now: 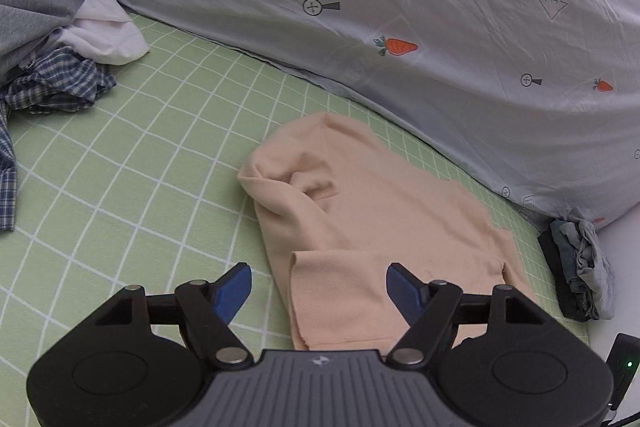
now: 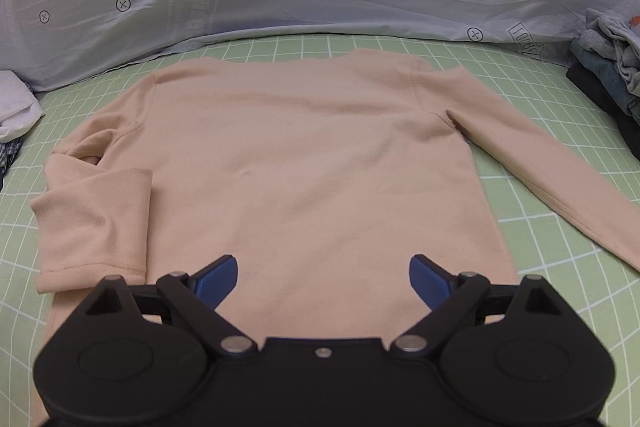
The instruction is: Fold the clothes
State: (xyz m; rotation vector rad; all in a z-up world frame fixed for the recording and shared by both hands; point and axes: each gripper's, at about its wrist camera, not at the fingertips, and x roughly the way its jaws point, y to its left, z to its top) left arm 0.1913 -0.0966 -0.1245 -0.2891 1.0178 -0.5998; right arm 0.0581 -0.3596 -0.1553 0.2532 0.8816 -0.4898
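Both hand-held grippers, left (image 1: 319,287) and right (image 2: 323,281), are hovering spread apart, gripping nothing; peach long-sleeved knit top (image 2: 304,163) is lying flat mid-frame, one sleeve folded in, the rest still unfolded.

Soft, even indoor light is falling across both views, casting only faint shadows and no glare. Fisheye distortion is bending the green grid sheet (image 1: 120,163) lines, and dark vignetting is creeping into the corners.
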